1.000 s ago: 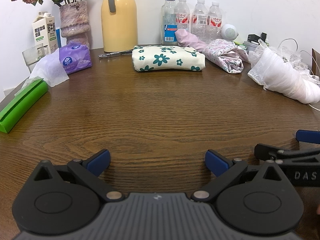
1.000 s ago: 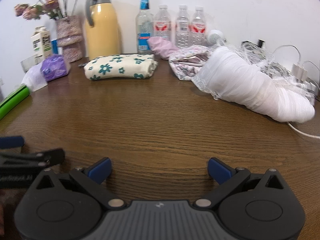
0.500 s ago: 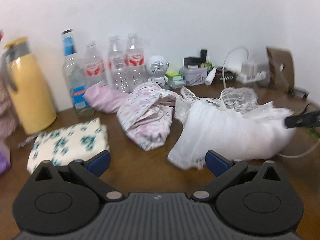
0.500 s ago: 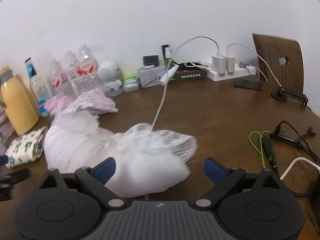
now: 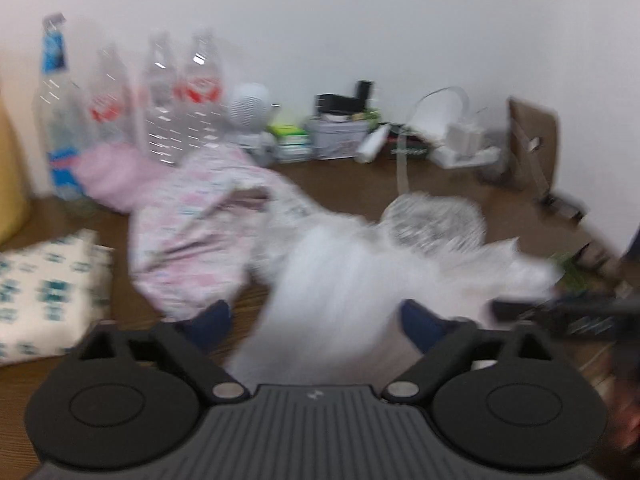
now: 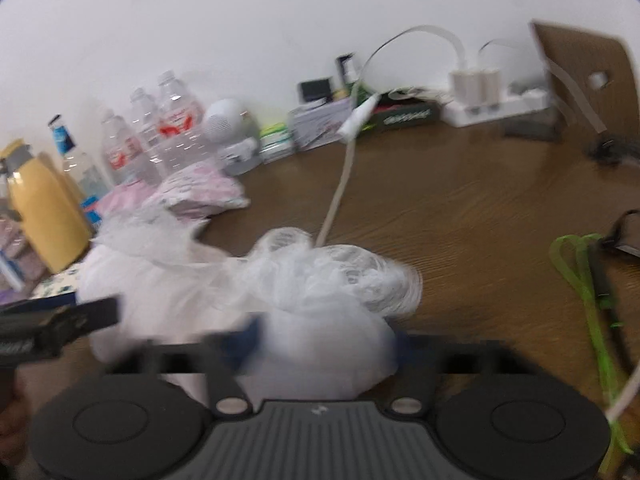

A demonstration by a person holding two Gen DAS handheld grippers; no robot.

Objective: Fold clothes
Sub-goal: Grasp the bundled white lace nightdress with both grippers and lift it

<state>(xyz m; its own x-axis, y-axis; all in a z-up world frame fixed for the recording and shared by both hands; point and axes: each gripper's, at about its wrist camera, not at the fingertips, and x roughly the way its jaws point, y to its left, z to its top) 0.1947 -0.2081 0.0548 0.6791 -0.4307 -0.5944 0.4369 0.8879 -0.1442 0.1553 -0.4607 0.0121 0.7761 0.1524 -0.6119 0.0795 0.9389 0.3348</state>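
Note:
A crumpled white lace garment (image 5: 360, 276) lies on the brown table; it also shows in the right wrist view (image 6: 304, 292). My left gripper (image 5: 316, 320) is open, its blue fingertips either side of the garment's near end. My right gripper (image 6: 324, 340) is open but narrower, with the white fabric bunched between its blurred fingers. A pink floral garment (image 5: 200, 232) lies crumpled to the left. A folded cream cloth with teal flowers (image 5: 44, 292) lies at far left. Both views are motion-blurred.
Water bottles (image 5: 176, 104) and a yellow jug (image 6: 44, 216) stand along the wall. A white cable (image 6: 340, 184) runs to the garment. A power strip (image 6: 492, 100), boxes, a green cord (image 6: 584, 292) and a brown chair back (image 6: 588, 76) are at right.
Both grippers swung right from the bare table to the white garment and closed in on it. The right gripper's fingers have narrowed around the fabric.

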